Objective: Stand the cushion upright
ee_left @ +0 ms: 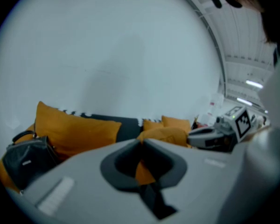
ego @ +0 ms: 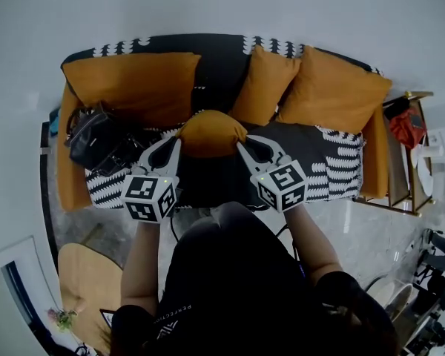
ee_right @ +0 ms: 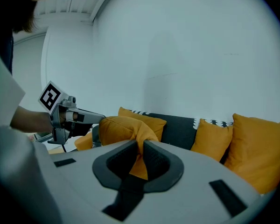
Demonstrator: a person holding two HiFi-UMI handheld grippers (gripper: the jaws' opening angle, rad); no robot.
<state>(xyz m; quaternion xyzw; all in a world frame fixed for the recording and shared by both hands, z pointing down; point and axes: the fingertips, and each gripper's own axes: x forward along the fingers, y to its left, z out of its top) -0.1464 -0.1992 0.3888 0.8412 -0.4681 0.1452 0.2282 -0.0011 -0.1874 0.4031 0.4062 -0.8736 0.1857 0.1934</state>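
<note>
You have the cushion (ego: 211,133) caught at both ends, over the middle of the sofa (ego: 222,73) seat, in front of the back cushions. Your left gripper (ego: 179,142) has its fingers (ee_left: 119,164) pressed together on the cushion's left corner, with orange fabric squeezed between them. Your right gripper (ego: 241,145) pinches the opposite corner in the same way, fingers (ee_right: 116,164) nearly closed on a fold of the cover. The cushion bulges up between the two grips. No view shows whether its underside touches the seat. Against the sofa's back edge lean a wide back cushion (ego: 137,84) on the left, a narrow back cushion (ego: 265,84) in the middle and a large end cushion (ego: 334,91) on the right. A black bag (ego: 96,143) sits at the seat's left end, near your left gripper.
</note>
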